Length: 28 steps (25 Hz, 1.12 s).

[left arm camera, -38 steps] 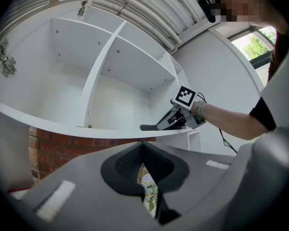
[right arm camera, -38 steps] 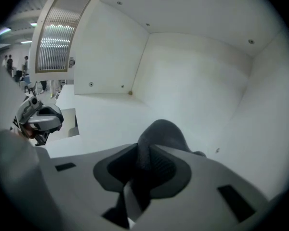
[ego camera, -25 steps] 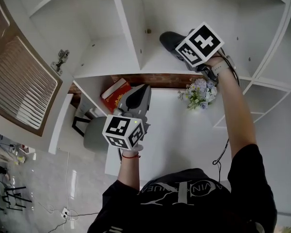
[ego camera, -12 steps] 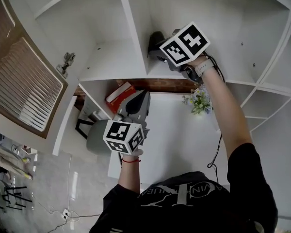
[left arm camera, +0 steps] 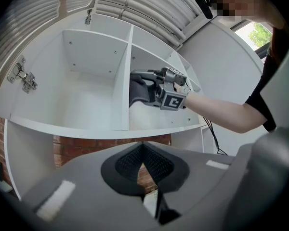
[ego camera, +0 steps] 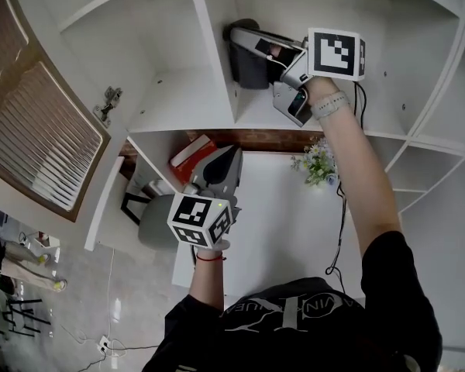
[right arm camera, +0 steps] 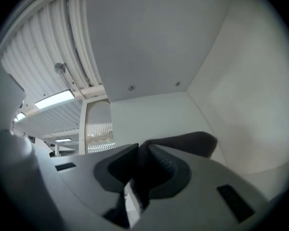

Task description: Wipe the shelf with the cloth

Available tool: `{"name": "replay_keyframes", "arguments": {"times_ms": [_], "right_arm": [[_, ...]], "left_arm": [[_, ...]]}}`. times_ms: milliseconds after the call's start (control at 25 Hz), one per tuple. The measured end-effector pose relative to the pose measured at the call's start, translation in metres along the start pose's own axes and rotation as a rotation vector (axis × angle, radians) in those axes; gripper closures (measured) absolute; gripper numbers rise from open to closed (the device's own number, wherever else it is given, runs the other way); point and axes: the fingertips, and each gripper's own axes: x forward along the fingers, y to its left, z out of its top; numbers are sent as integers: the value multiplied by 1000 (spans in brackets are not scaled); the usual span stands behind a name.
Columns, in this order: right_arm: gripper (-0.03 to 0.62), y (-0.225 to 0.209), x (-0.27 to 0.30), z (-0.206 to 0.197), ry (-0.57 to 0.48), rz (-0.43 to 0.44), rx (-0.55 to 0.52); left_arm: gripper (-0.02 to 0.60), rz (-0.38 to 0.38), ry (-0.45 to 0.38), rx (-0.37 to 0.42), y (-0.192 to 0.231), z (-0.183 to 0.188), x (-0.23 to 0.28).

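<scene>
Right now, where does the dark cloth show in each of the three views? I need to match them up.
Head view: the cloth is at top centre, held by the right gripper, just right of the upright divider.
Left gripper view: the cloth is just above centre, right of the divider.
Right gripper view: the cloth is low centre, pinched between the jaws and poking past them.
Shared landmark: the white shelf.
</scene>
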Motion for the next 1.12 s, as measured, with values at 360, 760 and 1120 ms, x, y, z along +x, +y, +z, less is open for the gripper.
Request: {"name": "replay_keyframes", "arguments": {"times_ms": [360,760,1120], "right_arm": [[516,56,18,79,-182,34,-239],[516,49,11,17,-40,70,-176],[514,17,-5,-55,168,17,-63]], "left_arm": [[571,11,-13,12,0,7,-6],[571,-6,-20,8,-10,7,-4],[571,-13,-49,46,-25,18,4]]}}
